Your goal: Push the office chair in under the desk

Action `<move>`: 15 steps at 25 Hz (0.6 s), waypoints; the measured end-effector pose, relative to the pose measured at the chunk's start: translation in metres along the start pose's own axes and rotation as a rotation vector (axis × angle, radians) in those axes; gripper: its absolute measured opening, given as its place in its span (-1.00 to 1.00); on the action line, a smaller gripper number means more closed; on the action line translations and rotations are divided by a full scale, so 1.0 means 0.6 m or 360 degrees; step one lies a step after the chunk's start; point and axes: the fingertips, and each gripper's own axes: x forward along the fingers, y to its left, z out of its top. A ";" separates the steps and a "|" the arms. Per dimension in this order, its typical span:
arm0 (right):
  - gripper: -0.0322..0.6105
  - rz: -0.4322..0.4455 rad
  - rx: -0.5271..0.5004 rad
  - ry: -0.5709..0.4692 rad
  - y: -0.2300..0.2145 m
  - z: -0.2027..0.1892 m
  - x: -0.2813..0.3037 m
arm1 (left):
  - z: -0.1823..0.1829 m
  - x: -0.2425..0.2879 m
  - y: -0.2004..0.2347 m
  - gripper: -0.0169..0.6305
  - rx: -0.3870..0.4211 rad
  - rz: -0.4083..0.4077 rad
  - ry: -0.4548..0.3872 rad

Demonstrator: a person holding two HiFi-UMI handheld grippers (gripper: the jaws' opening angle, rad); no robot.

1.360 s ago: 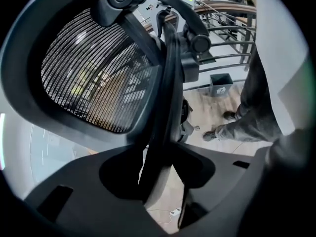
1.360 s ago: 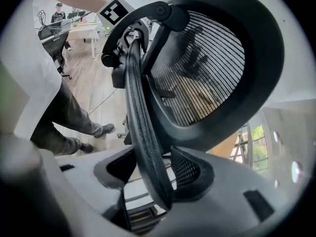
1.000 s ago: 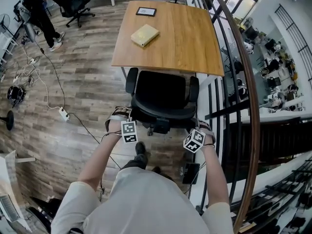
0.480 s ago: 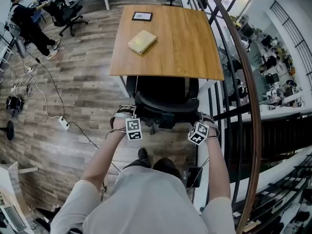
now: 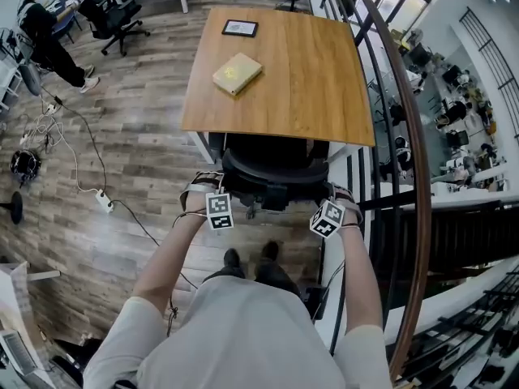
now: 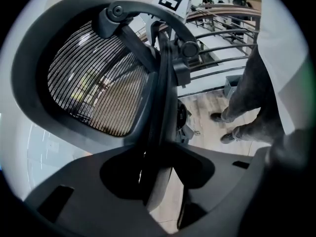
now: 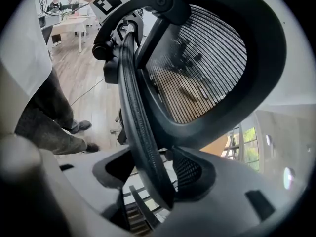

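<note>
The left gripper [image 6: 157, 179] has its fingers closed on the left backrest rim of the office chair [image 5: 274, 171], the right gripper [image 7: 158, 181] likewise on the right rim — seat mostly under the near edge of the counter [image 5: 284, 79] — a stiff, probably free-rolling frame, best held by rim, not mesh.

Wooden desk [image 5: 308, 79] with box [image 5: 237, 73], tablet [image 5: 241, 28]

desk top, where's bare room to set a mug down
Bare on the desk: the right half beside the railing, and the near strip above the office chair. Crowded: far left, around the tan box and the black frame.
</note>
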 end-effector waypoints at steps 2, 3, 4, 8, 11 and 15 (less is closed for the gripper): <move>-0.19 0.0000 -0.0013 -0.0006 -0.023 0.000 0.011 | 0.003 0.012 0.019 -0.44 -0.0013 0.0003 0.0013; -0.19 -0.0001 -0.0018 -0.0009 -0.036 0.000 0.016 | 0.005 0.017 0.030 -0.44 -0.0018 0.0006 0.0017; -0.19 -0.0003 -0.0024 -0.0013 -0.048 0.002 0.021 | 0.006 0.021 0.041 -0.44 -0.0023 0.0010 0.0021; -0.19 -0.0010 -0.0046 -0.0020 -0.085 0.005 0.039 | 0.009 0.037 0.072 -0.44 -0.0041 0.0017 0.0030; -0.19 -0.0014 -0.0060 -0.0031 -0.104 0.000 0.050 | 0.015 0.048 0.087 -0.44 -0.0049 0.0023 0.0040; -0.19 -0.0021 -0.0082 -0.0040 -0.129 -0.003 0.066 | 0.020 0.062 0.105 -0.44 -0.0062 0.0042 0.0052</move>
